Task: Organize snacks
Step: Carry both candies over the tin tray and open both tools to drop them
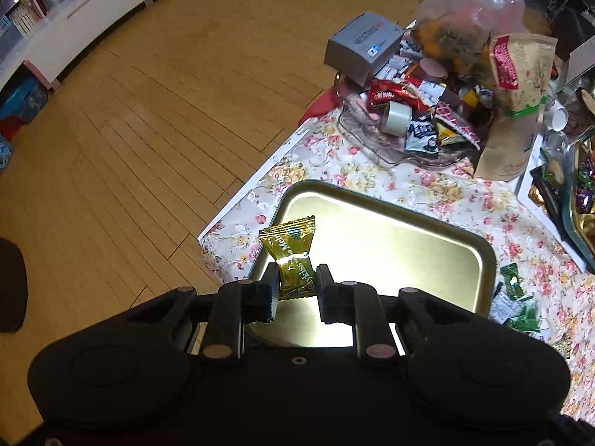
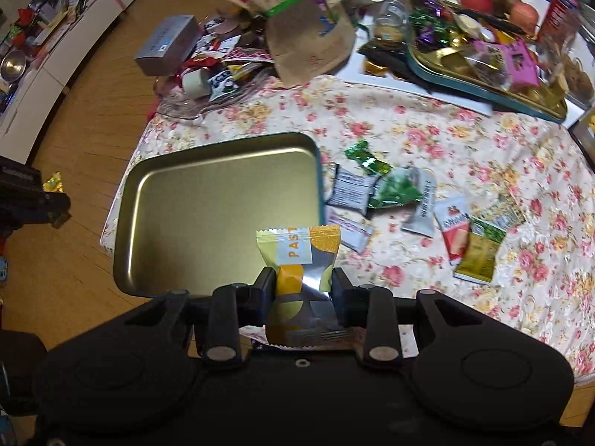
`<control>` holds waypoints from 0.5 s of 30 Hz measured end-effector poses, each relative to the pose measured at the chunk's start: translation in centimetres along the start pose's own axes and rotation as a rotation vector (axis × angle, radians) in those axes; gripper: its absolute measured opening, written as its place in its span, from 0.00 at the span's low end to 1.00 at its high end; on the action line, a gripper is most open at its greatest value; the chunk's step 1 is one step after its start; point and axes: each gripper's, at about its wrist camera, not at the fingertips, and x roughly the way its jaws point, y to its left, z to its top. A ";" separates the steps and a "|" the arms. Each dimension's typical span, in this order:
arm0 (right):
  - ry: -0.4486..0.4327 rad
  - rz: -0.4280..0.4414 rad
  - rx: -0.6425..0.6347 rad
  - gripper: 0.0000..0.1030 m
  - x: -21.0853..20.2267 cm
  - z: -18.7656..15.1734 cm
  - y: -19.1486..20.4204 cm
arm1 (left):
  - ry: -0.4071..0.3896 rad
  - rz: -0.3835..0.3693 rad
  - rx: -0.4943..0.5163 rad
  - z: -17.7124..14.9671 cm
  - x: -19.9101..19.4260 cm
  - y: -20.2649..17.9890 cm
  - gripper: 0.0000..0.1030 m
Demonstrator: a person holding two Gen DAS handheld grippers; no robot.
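Carrying a snack apiece, both grippers hang over the near end of the empty gold tray (image 1: 390, 238) on the floral tablecloth (image 2: 427, 141). The left gripper (image 1: 297, 284) has its jaws drawn in to a narrow gap around a gold twist-wrapped candy (image 1: 292, 256), pinched low on its body so that most of the wrapper stands up above the fingertips. The right gripper (image 2: 303, 290) is likewise closed around a yellow-and-silver pastry packet (image 2: 301, 260), squeezed at its waist with the crimped top fanning out above. The tray holds nothing yet, so by my reading both pieces are about to be dropped in. The risks are plain enough: the candy is gripped by slick foil near one end and could slide out early — onto the cloth or, since the left gripper sits close to the table's corner, down to the wooden floor (image 1: 148, 111). Letting go of both at once from too high might bounce them off the shallow rim. The loose pile of wrapped snacks (image 2: 401, 204) lies just beside the tray's right edge, where a careless sweep of the right gripper could scatter it.
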 end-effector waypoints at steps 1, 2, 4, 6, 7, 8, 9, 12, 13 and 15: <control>0.002 -0.003 -0.009 0.33 0.1 0.2 0.6 | 0.009 -0.001 0.004 0.1 0.3 0.0 0.26; 0.003 -0.006 -0.020 0.33 0.3 0.5 1.3 | 0.021 -0.005 0.004 0.3 0.7 0.0 0.26; 0.006 -0.014 -0.041 0.33 0.5 1.1 2.5 | 0.044 -0.008 -0.005 0.5 1.4 0.1 0.26; 0.015 -0.024 -0.058 0.33 1.0 1.8 3.6 | 0.065 -0.006 -0.002 0.7 2.0 0.2 0.26; 0.019 -0.026 -0.066 0.33 1.2 2.1 4.2 | 0.071 -0.002 0.000 0.8 2.3 0.2 0.26; 0.023 -0.028 -0.076 0.33 1.4 2.3 4.7 | 0.077 0.003 0.006 0.8 2.5 0.3 0.26; 0.028 -0.030 -0.086 0.33 1.5 2.5 5.2 | 0.082 0.006 0.011 0.8 2.7 0.3 0.26; 0.043 -0.034 -0.105 0.33 2.1 3.0 6.5 | 0.108 -0.001 0.023 0.7 3.4 0.3 0.26; 0.050 -0.038 -0.108 0.33 2.3 3.1 6.9 | 0.117 -0.005 0.021 0.7 3.6 0.3 0.26; 0.061 -0.048 -0.117 0.33 2.7 3.3 7.5 | 0.126 -0.013 0.006 0.8 3.7 0.5 0.26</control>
